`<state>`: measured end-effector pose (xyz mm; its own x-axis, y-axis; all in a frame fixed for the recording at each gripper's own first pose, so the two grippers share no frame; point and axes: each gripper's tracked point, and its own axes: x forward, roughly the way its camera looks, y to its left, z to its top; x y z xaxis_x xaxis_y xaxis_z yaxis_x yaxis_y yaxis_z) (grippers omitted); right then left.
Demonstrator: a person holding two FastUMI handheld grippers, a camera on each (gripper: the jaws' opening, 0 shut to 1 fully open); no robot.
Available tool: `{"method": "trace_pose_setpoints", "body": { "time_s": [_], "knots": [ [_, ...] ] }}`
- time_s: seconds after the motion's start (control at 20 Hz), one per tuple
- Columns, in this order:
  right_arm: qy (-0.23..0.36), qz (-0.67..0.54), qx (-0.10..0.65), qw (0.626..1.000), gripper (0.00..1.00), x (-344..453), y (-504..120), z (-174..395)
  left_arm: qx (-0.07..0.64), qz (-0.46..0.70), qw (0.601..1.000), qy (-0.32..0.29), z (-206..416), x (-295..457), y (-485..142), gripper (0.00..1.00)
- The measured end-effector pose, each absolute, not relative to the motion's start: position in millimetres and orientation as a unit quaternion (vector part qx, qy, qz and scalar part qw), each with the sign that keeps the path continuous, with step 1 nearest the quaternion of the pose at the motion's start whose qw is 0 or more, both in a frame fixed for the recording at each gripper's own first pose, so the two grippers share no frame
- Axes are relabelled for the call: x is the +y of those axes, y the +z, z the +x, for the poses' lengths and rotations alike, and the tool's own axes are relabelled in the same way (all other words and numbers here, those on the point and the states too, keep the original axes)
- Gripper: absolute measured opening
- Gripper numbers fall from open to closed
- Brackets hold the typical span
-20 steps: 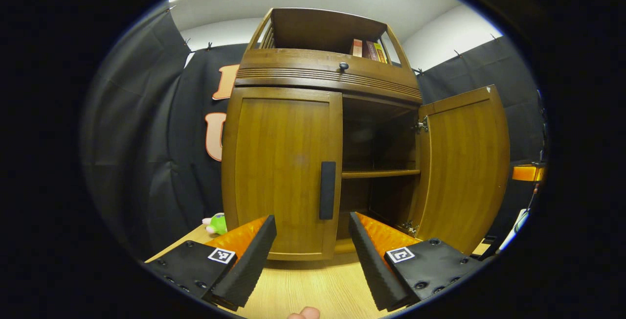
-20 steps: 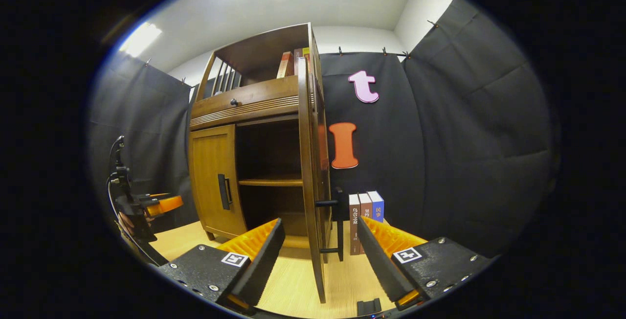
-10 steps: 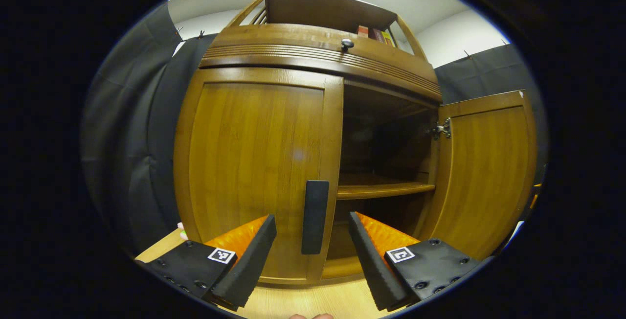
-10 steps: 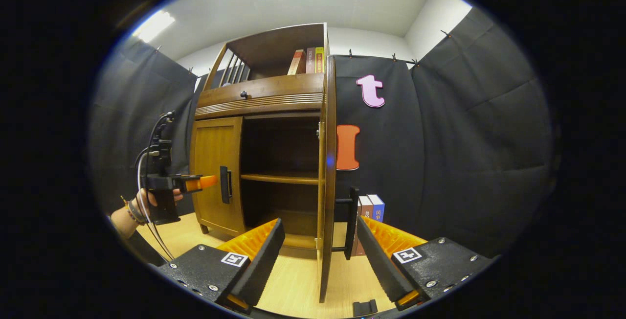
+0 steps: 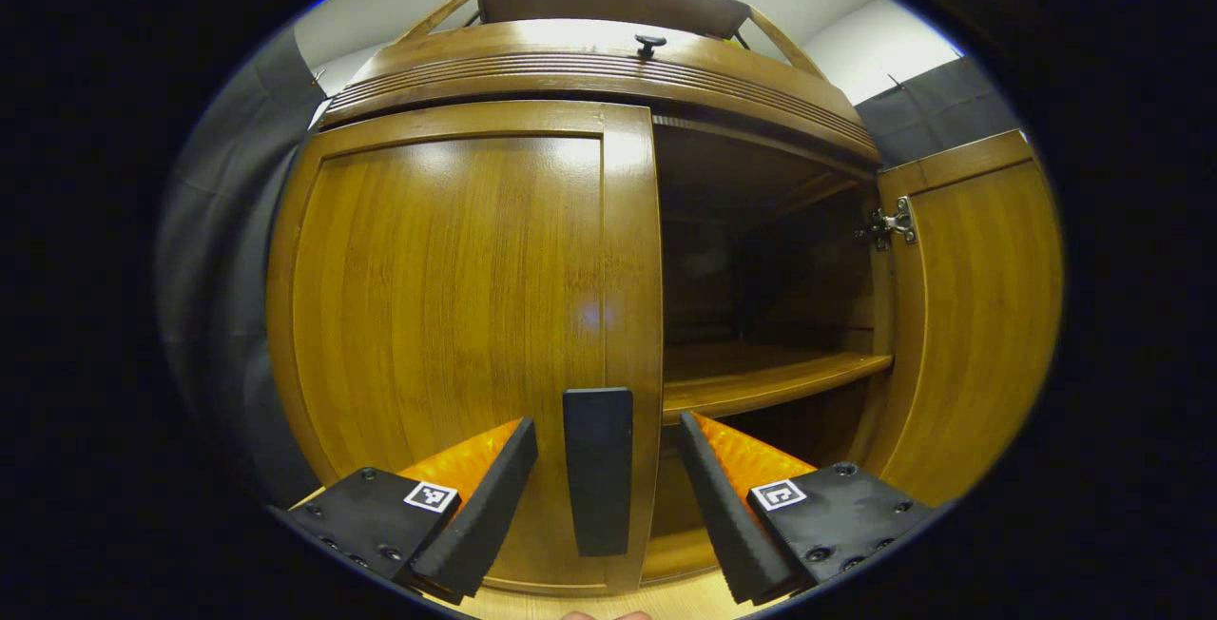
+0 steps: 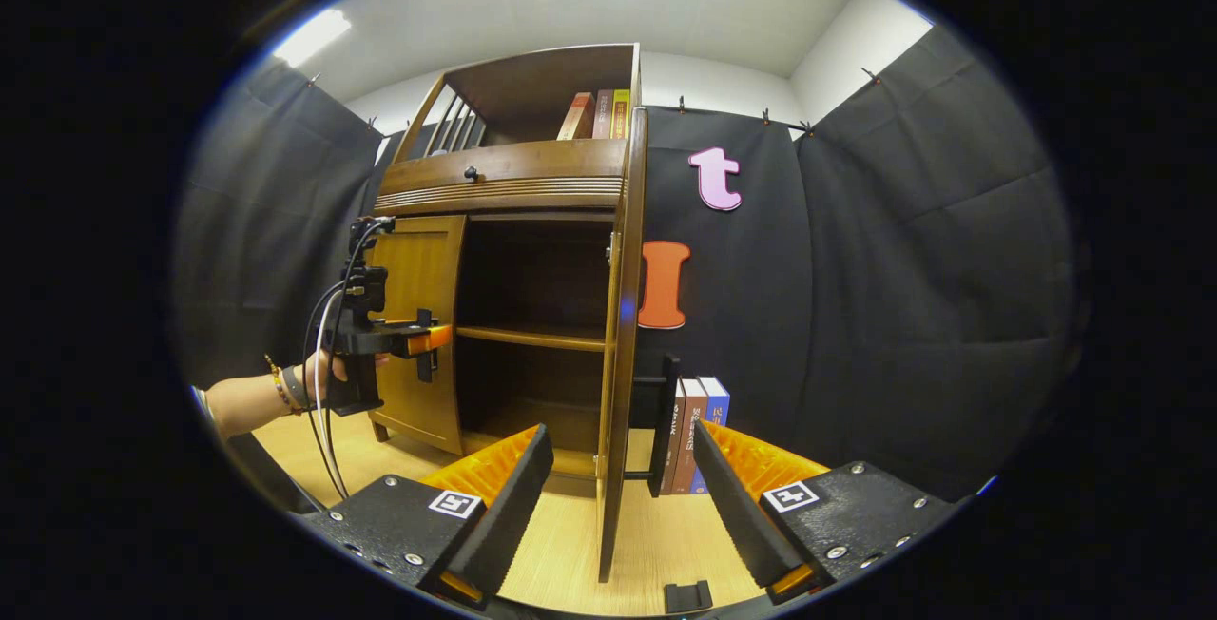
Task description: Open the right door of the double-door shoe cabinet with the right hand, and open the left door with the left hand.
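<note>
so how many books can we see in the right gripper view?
6. Three stand on the cabinet's top shelf: brown, dark, yellow-green. Three stand on the table beside the open right door: dark, brown, blue. More may be hidden behind that door.

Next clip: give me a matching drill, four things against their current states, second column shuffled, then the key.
1. left door
2. right door
3. left gripper
4. right gripper

A. open, handle between its fingers
B. swung wide open
C. shut
D. open, back from the cabinet, holding nothing

Pairs: 1-C, 2-B, 3-A, 4-D
</note>
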<state>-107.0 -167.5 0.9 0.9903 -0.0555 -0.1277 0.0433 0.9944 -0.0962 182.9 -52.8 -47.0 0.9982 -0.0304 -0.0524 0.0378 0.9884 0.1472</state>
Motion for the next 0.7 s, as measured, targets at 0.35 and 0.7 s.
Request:
{"method": "trace_pose_setpoints", "body": {
  "time_s": [0.35, 0.7],
  "knots": [
    [-0.018, -0.047, 0.064, 0.997, 0.92, -163.8, 2.2, -108.0, 0.030, 0.046, 0.998, -0.003, 186.7, -40.5, -49.0, 0.78],
    [-0.025, -0.046, 0.070, 0.996, 0.93, -166.9, 4.5, -119.1, 0.040, 0.064, 0.997, -0.017, 186.1, -51.5, -51.7, 0.36]
  ]
}}
